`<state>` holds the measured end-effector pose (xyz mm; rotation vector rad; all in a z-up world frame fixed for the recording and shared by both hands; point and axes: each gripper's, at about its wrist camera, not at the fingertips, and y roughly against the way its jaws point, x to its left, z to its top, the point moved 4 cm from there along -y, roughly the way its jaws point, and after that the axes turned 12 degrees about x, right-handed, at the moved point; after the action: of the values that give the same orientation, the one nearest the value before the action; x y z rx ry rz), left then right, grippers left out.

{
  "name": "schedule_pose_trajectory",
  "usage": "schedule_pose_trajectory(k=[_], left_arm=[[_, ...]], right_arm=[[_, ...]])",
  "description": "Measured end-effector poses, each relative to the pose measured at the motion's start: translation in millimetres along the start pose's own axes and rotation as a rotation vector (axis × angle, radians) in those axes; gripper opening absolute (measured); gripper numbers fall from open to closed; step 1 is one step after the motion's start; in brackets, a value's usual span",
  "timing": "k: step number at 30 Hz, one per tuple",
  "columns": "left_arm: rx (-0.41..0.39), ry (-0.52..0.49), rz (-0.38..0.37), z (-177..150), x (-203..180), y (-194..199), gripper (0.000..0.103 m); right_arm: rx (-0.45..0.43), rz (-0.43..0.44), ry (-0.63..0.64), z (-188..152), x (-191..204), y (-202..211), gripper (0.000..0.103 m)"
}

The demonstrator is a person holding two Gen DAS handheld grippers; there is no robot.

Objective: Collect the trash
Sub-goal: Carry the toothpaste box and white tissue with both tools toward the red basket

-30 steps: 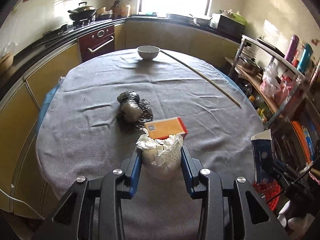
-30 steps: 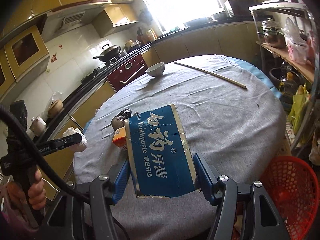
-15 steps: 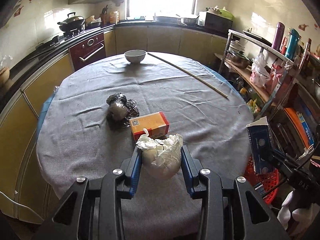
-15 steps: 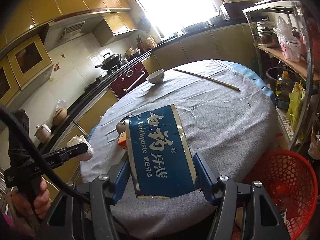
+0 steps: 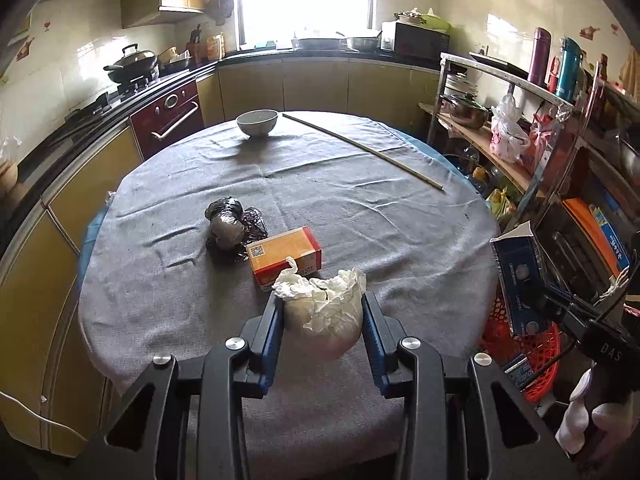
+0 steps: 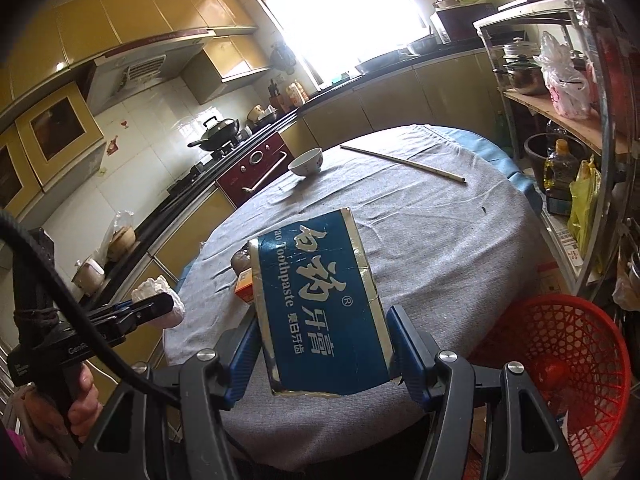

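While each claw pinches trash, a grey-clothed round table point(image 5: 360, 208) fills the yellow-cabineted kitchen.

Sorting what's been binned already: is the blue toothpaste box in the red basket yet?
Not yet. The toothpaste box is clamped in the right gripper, over the table's edge; the red basket sits lower right.

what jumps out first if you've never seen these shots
The big blue toothpaste box, clamped in the right gripper above the table's near edge, fills that view. The left gripper pinches a crumpled white tissue wad. A red mesh basket waits on the floor, right of the table.
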<state>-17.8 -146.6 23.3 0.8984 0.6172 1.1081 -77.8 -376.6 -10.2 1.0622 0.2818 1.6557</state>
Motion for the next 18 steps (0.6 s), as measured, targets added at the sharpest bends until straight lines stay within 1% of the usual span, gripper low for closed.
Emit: schedule_pose_trajectory(k=[18], left_arm=[[0.009,-0.072,0.011,1,-29,-1,0.039]], right_arm=[[-0.026,0.002,-0.063,-12,-28,21,0.065]])
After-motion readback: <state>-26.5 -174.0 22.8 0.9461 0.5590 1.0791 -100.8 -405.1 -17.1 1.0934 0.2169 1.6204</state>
